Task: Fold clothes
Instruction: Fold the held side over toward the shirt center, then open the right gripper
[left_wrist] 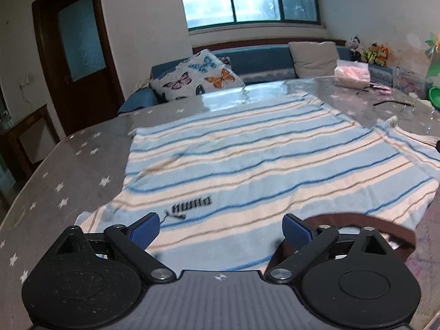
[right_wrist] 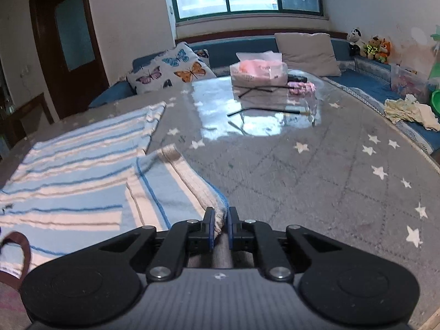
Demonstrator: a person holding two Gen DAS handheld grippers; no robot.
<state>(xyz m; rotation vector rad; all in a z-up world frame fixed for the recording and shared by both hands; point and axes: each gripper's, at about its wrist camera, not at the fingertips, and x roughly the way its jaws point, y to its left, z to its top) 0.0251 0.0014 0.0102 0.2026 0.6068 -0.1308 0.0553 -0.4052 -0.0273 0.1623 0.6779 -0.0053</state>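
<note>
Left wrist view: a striped polo shirt lies spread flat on the star-patterned tablecloth, its brown collar nearest the camera and its hem toward the sofa. It looks like light, soft knit that will drape and crease freely, so it is best pinched at an edge, sleeve or shoulder rather than mid-panel. The left gripper hangs over the chest area beside the collar with its jaws spread wide, nothing between them, and the pads clear of the cloth.

Right wrist view: the shirt's sleeve reaches toward the camera, lying on the tablecloth to the right of the body panel. The right gripper has its jaws nearly together, pinching the ribbed cuff end of that sleeve between the blue pads.
</note>
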